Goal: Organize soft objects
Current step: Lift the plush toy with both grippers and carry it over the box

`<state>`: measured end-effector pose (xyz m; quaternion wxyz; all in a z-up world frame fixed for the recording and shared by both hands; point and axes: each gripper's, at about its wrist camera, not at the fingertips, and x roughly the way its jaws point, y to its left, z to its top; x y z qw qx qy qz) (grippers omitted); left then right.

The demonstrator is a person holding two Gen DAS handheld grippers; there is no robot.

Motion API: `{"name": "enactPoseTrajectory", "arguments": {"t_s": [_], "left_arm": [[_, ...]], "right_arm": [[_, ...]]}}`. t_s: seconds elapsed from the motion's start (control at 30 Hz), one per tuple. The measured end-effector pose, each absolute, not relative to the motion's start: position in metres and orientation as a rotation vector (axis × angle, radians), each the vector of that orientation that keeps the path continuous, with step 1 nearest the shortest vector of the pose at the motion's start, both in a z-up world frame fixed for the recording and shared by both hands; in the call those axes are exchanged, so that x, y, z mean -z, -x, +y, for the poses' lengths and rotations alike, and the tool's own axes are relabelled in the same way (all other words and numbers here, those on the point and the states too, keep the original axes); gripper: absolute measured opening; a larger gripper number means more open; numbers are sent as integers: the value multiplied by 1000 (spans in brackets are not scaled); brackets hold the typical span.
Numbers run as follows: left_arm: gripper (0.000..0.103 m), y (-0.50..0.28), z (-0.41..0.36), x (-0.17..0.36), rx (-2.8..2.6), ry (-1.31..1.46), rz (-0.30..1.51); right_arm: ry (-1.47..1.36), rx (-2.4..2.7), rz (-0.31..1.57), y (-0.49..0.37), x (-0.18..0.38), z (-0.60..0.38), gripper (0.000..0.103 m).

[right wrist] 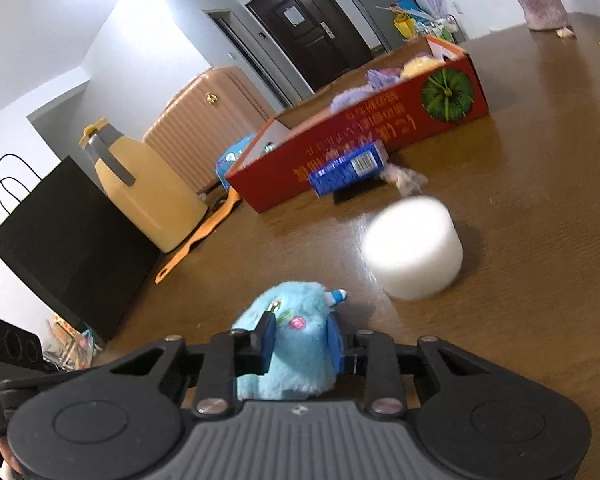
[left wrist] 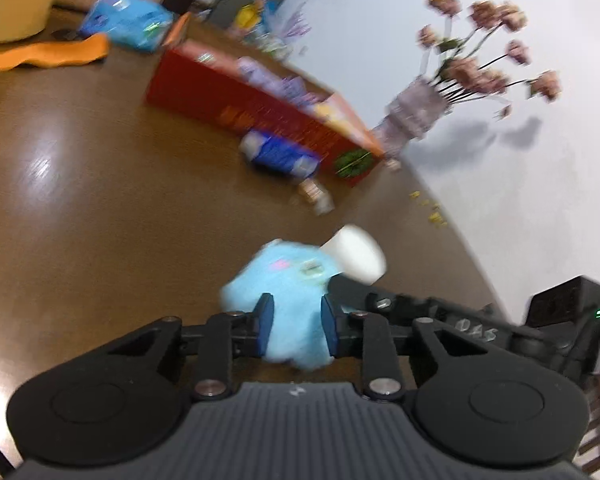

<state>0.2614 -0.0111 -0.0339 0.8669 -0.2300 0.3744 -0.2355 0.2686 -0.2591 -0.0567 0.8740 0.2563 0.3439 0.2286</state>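
A fluffy light-blue plush toy (left wrist: 288,280) sits low over the brown table (left wrist: 100,200), and both grippers hold it. In the left wrist view my left gripper (left wrist: 296,316) is shut on it, blue pads pressed into its fur on either side. In the right wrist view my right gripper (right wrist: 300,332) is shut on the same plush toy (right wrist: 296,356), whose pink cheek and eye face up. The right gripper's black body (left wrist: 468,332) reaches in from the right. A white foam cylinder (right wrist: 414,248) lies on the table just beyond the plush; it also shows as the white foam cylinder (left wrist: 358,254).
A red cardboard box (right wrist: 360,136) with soft items inside stands further back, a blue packet (right wrist: 348,168) leaning against it. A vase of dried flowers (left wrist: 412,116) stands by the wall. An orange strap (right wrist: 198,236), yellow jug (right wrist: 140,184) and black paper bag (right wrist: 68,240) are at the left.
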Motion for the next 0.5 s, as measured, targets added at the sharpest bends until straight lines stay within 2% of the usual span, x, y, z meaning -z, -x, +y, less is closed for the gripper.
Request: {"name": "enactPoseTrajectory", "arguments": {"t_s": [0.03,0.07,0.23,0.3,0.33,0.37,0.43,0.5], "left_arm": [[24,-268,-13,25,526,489,760],[24,-274,-15,18,549,485,733],[26,-317,-26,-21,501,368,622],[36,-320,-16,-26,465,339,586],[50,-319,-9,-24,458,339,589],[58,-317,-1,-17,453,343,604],[58,-311,11,0,440,352,657],[58,-304,18,19,431,365,723]], "right_arm": [[-535,-492,710,-272,52,-259,12],[-536,-511,700,-277,47,-258,7],[-417,-524,602,-322,7,-249,7],[-383,-537,603,-334,1,-250,14],[-357,-552,601,-333,1,-250,21],[-336,-567,599,-331,3,-250,36],[-336,-597,626,-323,17,-255,49],[-369,-608,697,-317,39,-260,49]]}}
